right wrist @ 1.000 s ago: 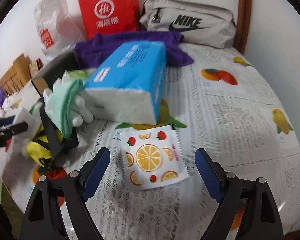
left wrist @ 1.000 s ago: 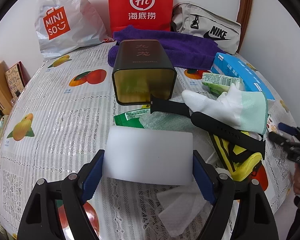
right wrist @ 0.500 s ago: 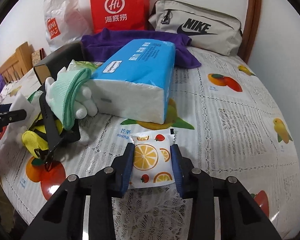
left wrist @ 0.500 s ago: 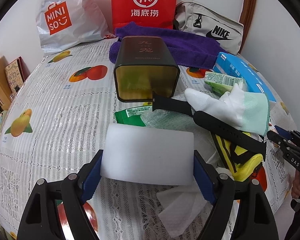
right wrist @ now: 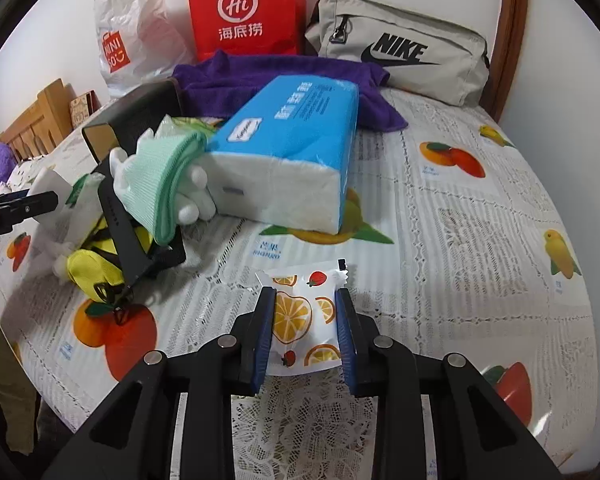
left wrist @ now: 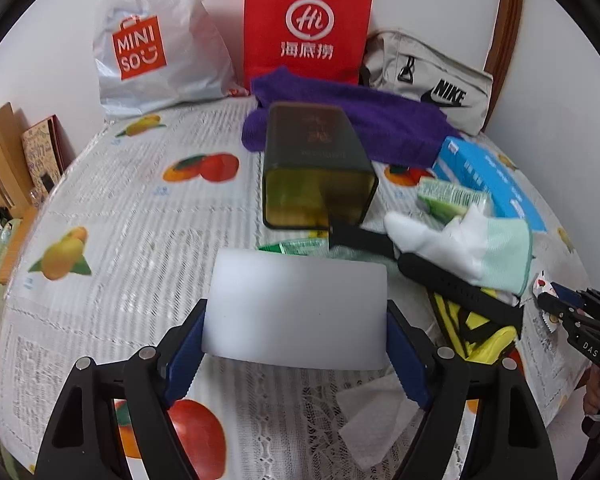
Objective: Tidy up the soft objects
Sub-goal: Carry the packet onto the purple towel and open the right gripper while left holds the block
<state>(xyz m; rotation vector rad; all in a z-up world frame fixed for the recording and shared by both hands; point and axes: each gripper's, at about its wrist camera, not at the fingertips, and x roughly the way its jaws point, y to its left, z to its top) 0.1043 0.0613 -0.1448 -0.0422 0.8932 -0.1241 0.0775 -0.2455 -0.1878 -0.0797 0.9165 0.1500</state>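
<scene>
My left gripper (left wrist: 296, 314) is shut on a white foam block (left wrist: 300, 284), its blue pads pressing the block's two short ends just above the fruit-print tablecloth (left wrist: 112, 216). My right gripper (right wrist: 305, 298) has its jaws closing on a small fruit-print packet (right wrist: 300, 328), which is pinched between the blue pads and bulges slightly. A white and mint glove (right wrist: 156, 184) leans against a blue tissue pack (right wrist: 292, 136). A purple towel (left wrist: 360, 120) lies at the back. The right gripper (left wrist: 572, 312) also shows at the left wrist view's right edge.
A dark tin box (left wrist: 316, 172) lies open-end forward at the centre. A black strap (left wrist: 452, 284), yellow pouch (left wrist: 480, 328), green packet (left wrist: 452, 196) and loose tissue (left wrist: 372, 420) clutter the right. Miniso bag (left wrist: 152, 48), red paper bag (left wrist: 306, 24) and Nike bag (left wrist: 428, 80) line the wall.
My right gripper went from wide open around the fruit-print packet to closed on its sides. The left gripper kept its hold on the foam block with little movement.
</scene>
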